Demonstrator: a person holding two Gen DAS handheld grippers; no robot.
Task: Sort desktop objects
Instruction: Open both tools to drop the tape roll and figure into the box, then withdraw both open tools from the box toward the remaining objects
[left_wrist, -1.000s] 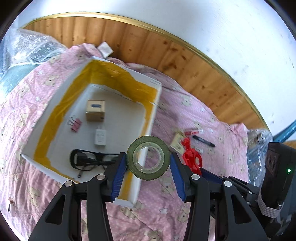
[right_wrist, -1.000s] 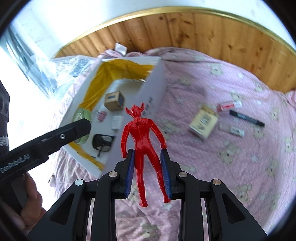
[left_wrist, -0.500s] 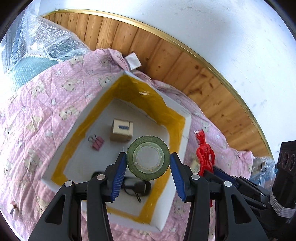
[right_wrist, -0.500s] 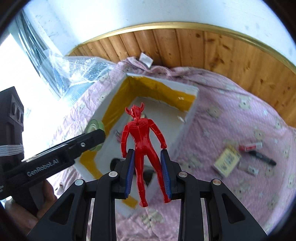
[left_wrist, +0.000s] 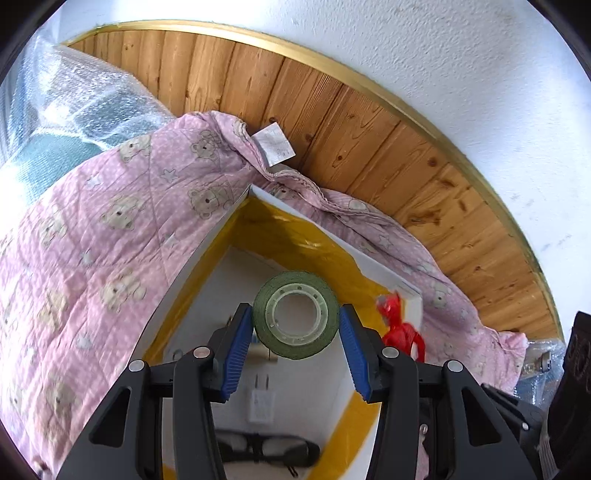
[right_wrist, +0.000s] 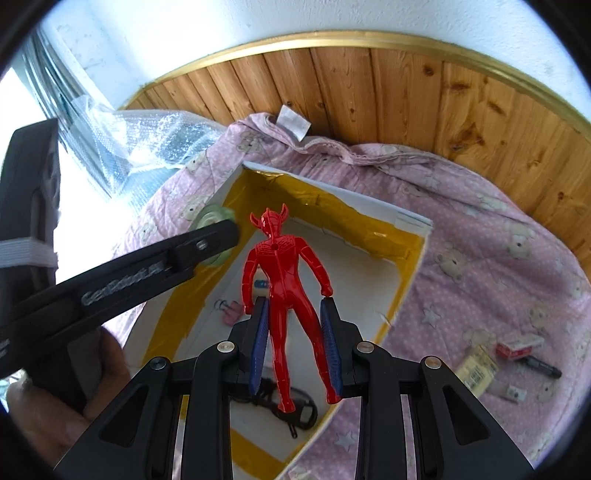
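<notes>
Two held items: green tape roll, glossy red figure.

**Tape roll held over the box**

The left gripper clamps a green tape roll above the white box with yellow-taped walls. Inside the box lie black glasses and a white plug. A red figure hangs at the box's right wall.

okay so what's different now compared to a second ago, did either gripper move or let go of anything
Both grippers have travelled toward the white box and now hang over its inside: the left gripper with the green tape roll, the right gripper with the red figure. Nothing was released; both grips stay clamped. The glasses, pink clips and the items out on the pink quilt lie as before.
</notes>
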